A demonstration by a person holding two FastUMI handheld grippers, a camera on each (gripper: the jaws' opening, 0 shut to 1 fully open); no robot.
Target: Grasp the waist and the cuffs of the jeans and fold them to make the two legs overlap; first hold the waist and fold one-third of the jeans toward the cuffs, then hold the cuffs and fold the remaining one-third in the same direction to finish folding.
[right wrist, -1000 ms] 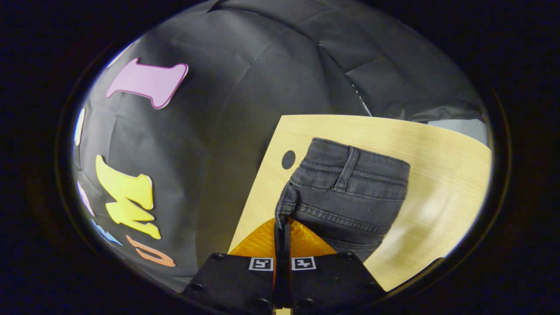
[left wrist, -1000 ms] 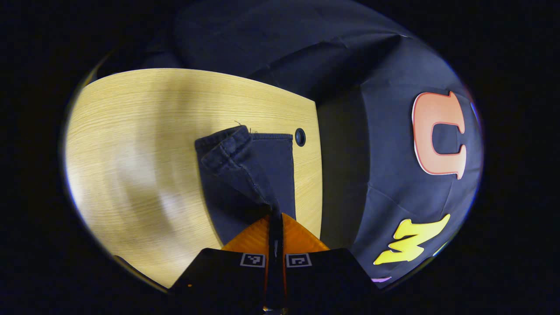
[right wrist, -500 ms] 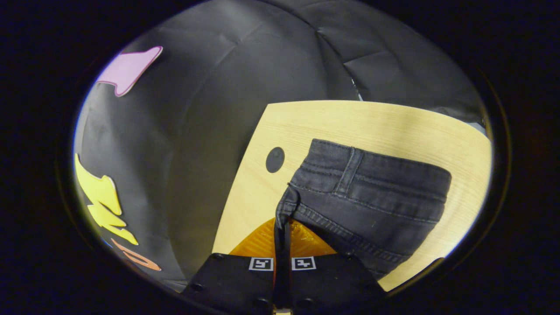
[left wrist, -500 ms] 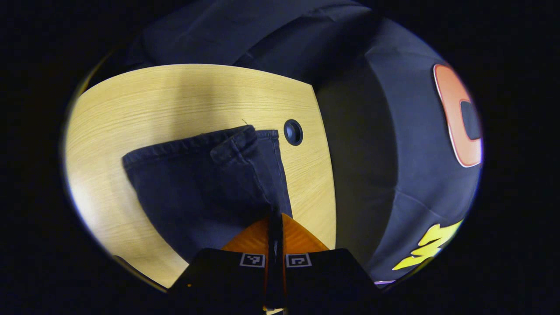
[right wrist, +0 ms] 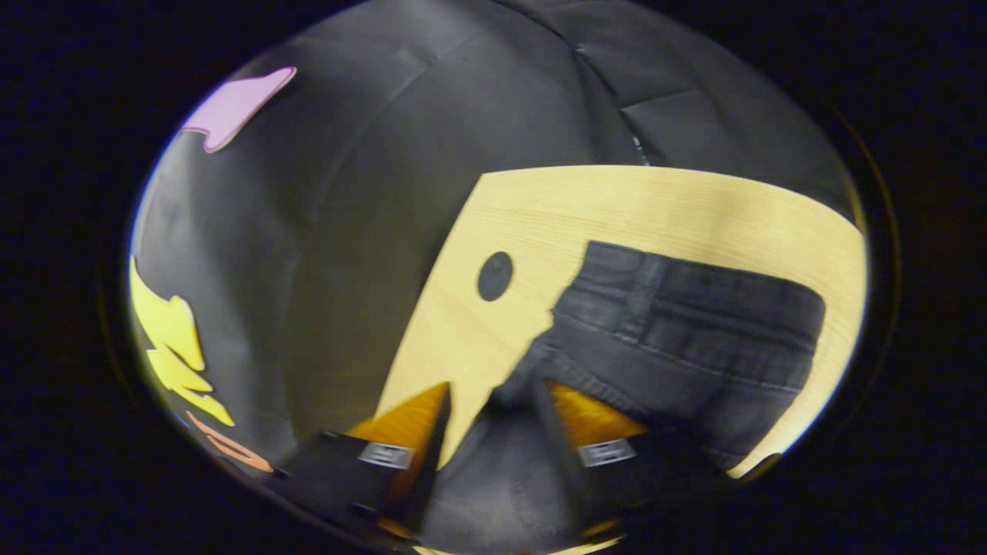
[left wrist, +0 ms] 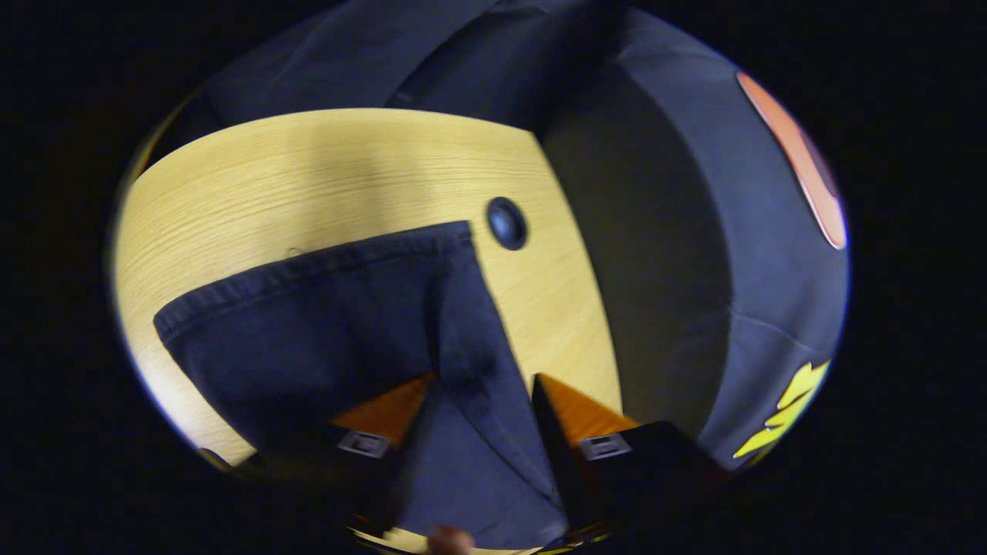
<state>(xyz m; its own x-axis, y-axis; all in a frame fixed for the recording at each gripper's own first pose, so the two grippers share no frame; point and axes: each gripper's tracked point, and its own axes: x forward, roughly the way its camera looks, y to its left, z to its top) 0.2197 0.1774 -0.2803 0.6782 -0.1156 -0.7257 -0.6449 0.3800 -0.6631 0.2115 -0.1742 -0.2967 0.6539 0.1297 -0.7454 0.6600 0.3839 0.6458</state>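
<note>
at lower centre of both views, left gripper [left wrist: 478, 385] and right gripper [right wrist: 490, 393] stand with fingers spread, released, over the jeans [left wrist: 324, 324] — regrasp the waist [right wrist: 694, 308] squarely, both layers together.

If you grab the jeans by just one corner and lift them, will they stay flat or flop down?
Probably flop: the jeans lie slack and creased on the table, so they are soft cloth. The thick seamed waist looks heavy, likely sagging. They shouldn't roll or break.
</note>
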